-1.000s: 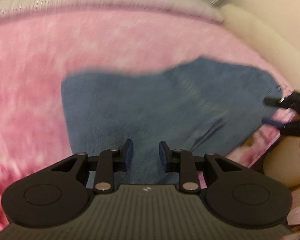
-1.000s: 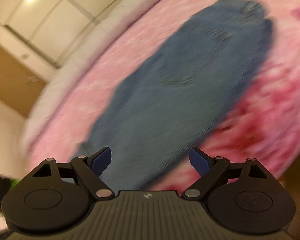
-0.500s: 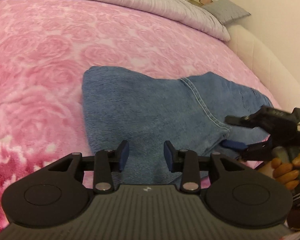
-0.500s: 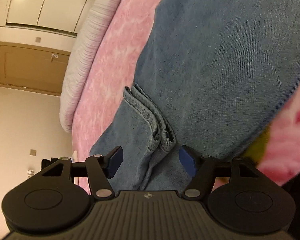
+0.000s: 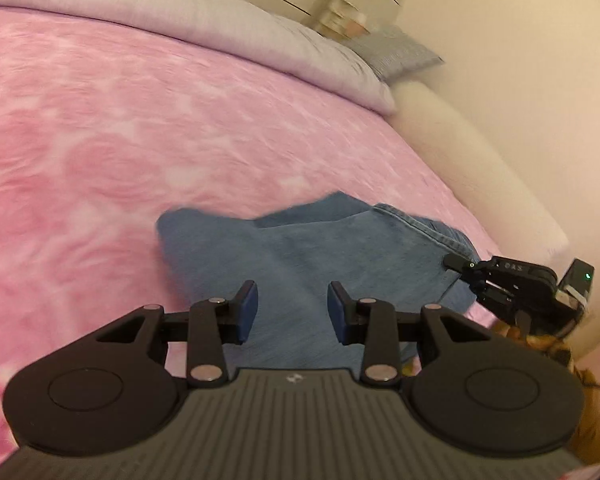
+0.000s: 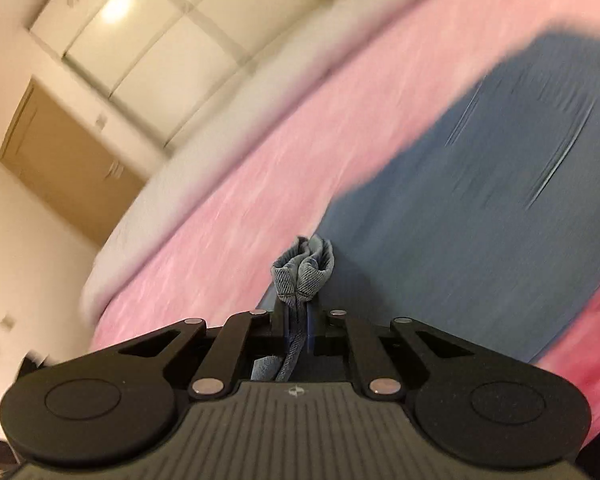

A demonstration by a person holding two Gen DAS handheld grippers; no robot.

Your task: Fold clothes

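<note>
Blue jeans (image 5: 320,248) lie folded on the pink blanket, filling the middle of the left wrist view. My left gripper (image 5: 293,306) hovers over their near part, its blue pads apart with nothing pinched between them. At the jeans' right edge, my right gripper (image 5: 460,266) bites the seamed corner. In the right wrist view the right gripper (image 6: 298,320) is shut on a bunched fold of denim (image 6: 304,268), which sticks up past the pads. The rest of the jeans (image 6: 480,200) stretches away to the upper right, blurred.
The pink rose-patterned blanket (image 5: 140,140) covers the bed, with a pale lilac duvet (image 5: 220,20) and a striped cushion (image 5: 400,52) at the far side. A cream padded bed edge (image 5: 480,160) runs along the right. A hand (image 5: 540,336) holds the right gripper. Wardrobe doors (image 6: 140,40) and a brown door (image 6: 60,152) stand beyond.
The right gripper's jaws went from wide apart to shut on the jeans' edge and lifted it. The left gripper drew back and tilted up, so the jeans sit lower in its view.
</note>
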